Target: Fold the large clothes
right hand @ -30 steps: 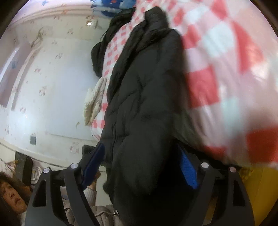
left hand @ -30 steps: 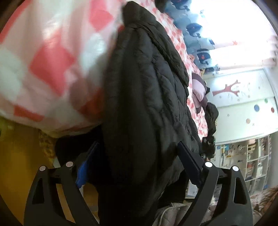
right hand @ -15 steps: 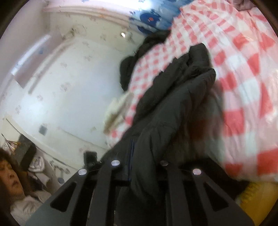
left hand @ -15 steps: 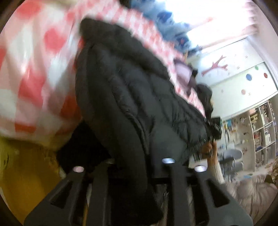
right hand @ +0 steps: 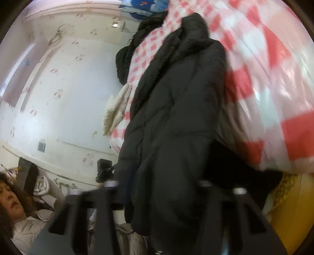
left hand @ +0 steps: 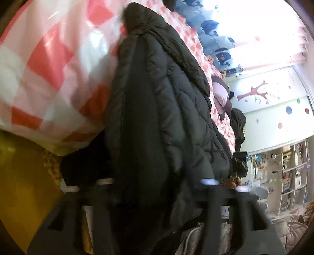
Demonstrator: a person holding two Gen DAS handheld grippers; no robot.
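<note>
Quilted black puffer coat (left hand: 157,117) lies lengthwise across the bed, its long axis running from the near edge of the mattress away toward the far side, where a dark collar end (left hand: 135,13) points off toward the blue printed bedding (left hand: 212,33). Its lower hem hangs over the near edge of the bed and down between both tools. On the left gripper (left hand: 157,188) the jaws have just been closing and now pinch the thick hem, fabric bulging up between and over them. On the right gripper (right hand: 157,190) the jaws have opened back slightly after closing, and they too are clamped on a bunch of the same hem, seen there as a tall dark ridge (right hand: 176,117). Under the coat is a pink, red and white checked quilt (left hand: 49,64) covering the bed, its near edge rolled over a yellow side panel (left hand: 21,176). Further along the bed lie a pale lilac garment (left hand: 220,94) and another dark one (left hand: 238,125). A cream garment (right hand: 115,111) hangs off the opposite side in the right wrist view. Beyond are a patterned wall (right hand: 58,88), a wardrobe with a tree decal (left hand: 261,92), open shelves (left hand: 290,172), and a person (right hand: 21,215) low at the left of the right wrist view.
</note>
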